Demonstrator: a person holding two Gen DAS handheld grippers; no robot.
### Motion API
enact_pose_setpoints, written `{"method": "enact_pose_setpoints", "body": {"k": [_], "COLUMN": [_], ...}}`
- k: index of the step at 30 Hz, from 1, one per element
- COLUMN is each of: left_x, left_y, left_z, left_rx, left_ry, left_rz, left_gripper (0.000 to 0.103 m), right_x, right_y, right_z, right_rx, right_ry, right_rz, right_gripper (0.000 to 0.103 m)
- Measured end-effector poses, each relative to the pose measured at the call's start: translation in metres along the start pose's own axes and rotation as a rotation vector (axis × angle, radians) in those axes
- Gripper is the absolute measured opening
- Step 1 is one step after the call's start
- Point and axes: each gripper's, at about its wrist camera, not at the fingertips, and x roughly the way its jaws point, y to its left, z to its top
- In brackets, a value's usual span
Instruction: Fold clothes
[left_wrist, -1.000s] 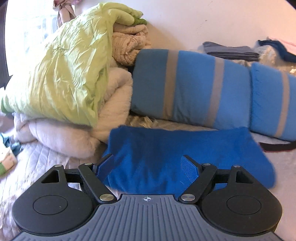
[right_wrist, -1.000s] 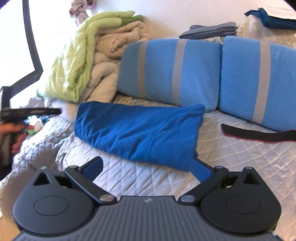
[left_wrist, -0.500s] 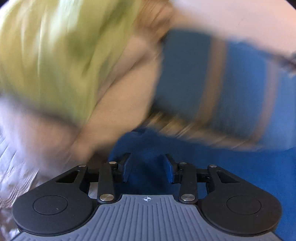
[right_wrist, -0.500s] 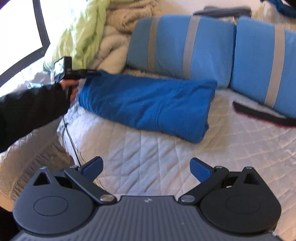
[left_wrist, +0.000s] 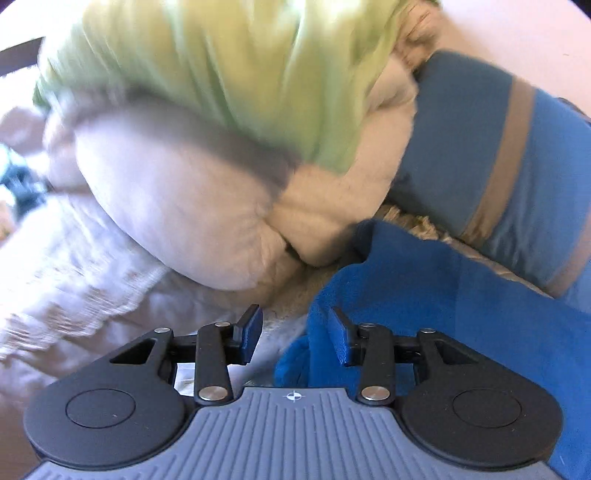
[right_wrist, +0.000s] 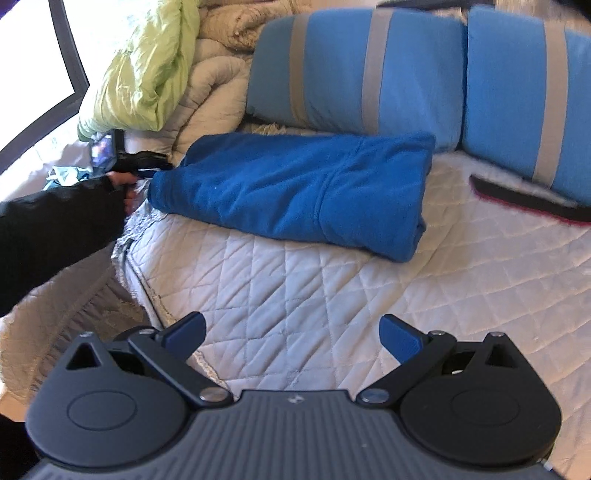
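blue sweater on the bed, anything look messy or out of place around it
The blue sweater lies folded, its left corner bunched up at the left gripper. A black strap lies loose on the quilt to its right, and the heaped bedding behind looks unfolded.

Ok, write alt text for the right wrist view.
A folded blue garment lies on a white quilt before two striped blue pillows. The open right tool hovers over the quilt, while the left tool reaches the garment's left end.
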Motion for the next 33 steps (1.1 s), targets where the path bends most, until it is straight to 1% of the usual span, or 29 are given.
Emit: {"method": "enact_pose_setpoints", "body": {"k": [3, 5, 7, 8, 9, 10, 12, 14, 17, 21, 23, 26, 29, 33], "left_x": [-0.044, -0.082, -0.122, -0.139, -0.154, -0.17, -0.196, -0.219, -0.249, -0.276, -0.29, -0.304, -0.311, -0.306], "left_y": [-0.006, -0.014, -0.025, -0.032, -0.039, -0.047, -0.065, -0.083, -0.113, -0.147, -0.163, -0.175, -0.186, -0.191], "left_z": [-0.002, -0.007, -0.015, -0.019, -0.023, -0.028, -0.039, -0.053, -0.081, -0.121, -0.141, -0.169, -0.197, -0.223], "left_rx": [0.071, 0.098, 0.101, 0.102, 0.105, 0.114, 0.142, 0.18, 0.275, 0.329, 0.342, 0.316, 0.284, 0.245], "left_ry": [-0.041, -0.058, -0.07, -0.075, -0.08, -0.087, -0.103, -0.115, -0.105, -0.053, -0.044, -0.027, 0.029, 0.094], "left_rz": [0.013, -0.011, -0.043, -0.055, -0.062, -0.07, -0.103, -0.143, -0.211, -0.268, -0.287, -0.317, -0.342, -0.309], "left_gripper": [0.034, 0.034, 0.036, 0.042, 0.055, 0.062, 0.08, 0.089, 0.091, 0.091, 0.091, 0.091, 0.091, 0.091], "right_x": [-0.011, -0.018, -0.024, -0.026, -0.028, -0.03, -0.032, -0.034, -0.038, -0.051, -0.059, -0.072, -0.082, -0.087], "right_y": [0.013, 0.022, 0.031, 0.035, 0.037, 0.04, 0.044, 0.047, 0.051, 0.054, 0.054, 0.053, 0.051, 0.042], "right_z": [-0.002, -0.003, -0.005, -0.006, -0.007, -0.009, -0.011, -0.015, -0.021, -0.033, -0.039, -0.054, -0.075, -0.104], "right_rx": [-0.042, -0.074, -0.092, -0.096, -0.091, -0.084, -0.068, -0.047, -0.02, 0.001, 0.011, 0.025, 0.031, 0.078], "right_ry": [-0.025, -0.041, -0.065, -0.075, -0.08, -0.082, -0.085, -0.08, -0.077, -0.076, -0.074, -0.078, -0.076, -0.065], "right_rz": [-0.038, -0.081, -0.132, -0.152, -0.166, -0.18, -0.206, -0.236, -0.274, -0.329, -0.359, -0.394, -0.432, -0.459], "right_gripper": [0.103, 0.103, 0.103, 0.103, 0.103, 0.103, 0.103, 0.103, 0.103, 0.103, 0.103, 0.103, 0.103, 0.103]}}
